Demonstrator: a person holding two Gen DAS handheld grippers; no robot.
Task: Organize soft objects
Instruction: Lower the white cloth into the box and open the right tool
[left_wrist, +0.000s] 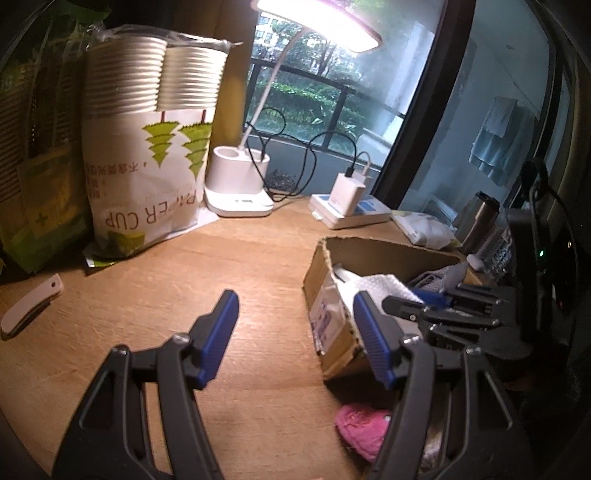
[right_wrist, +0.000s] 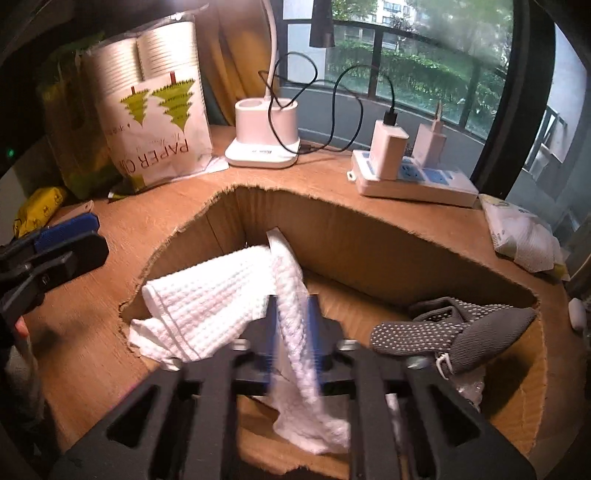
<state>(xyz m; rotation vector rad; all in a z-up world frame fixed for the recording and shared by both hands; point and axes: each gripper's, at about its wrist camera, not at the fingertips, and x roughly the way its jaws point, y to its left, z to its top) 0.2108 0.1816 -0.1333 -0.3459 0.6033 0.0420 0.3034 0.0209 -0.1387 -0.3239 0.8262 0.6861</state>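
Observation:
An open cardboard box (right_wrist: 351, 240) stands on the wooden desk. A white waffle cloth (right_wrist: 207, 295) drapes over the box's left rim and runs down inside it. A strip of the cloth lies between the blue pads of my right gripper (right_wrist: 293, 306), whose jaws stand slightly apart, so the grip looks loose. Grey dotted socks (right_wrist: 461, 325) lie in the box's right part. My left gripper (left_wrist: 295, 299) hovers open over bare desk left of the box (left_wrist: 325, 269), with nothing between its fingers. A pink fluffy item (left_wrist: 364, 424) lies on the desk near its right finger.
A bag of paper cups (left_wrist: 147, 147) and a green bag stand at the back left. A white lamp base (right_wrist: 266, 133) with cables and a power strip (right_wrist: 417, 181) sit behind the box, and a tissue pack (right_wrist: 524, 236) lies to its right. A white folding knife (left_wrist: 29, 306) lies at the left.

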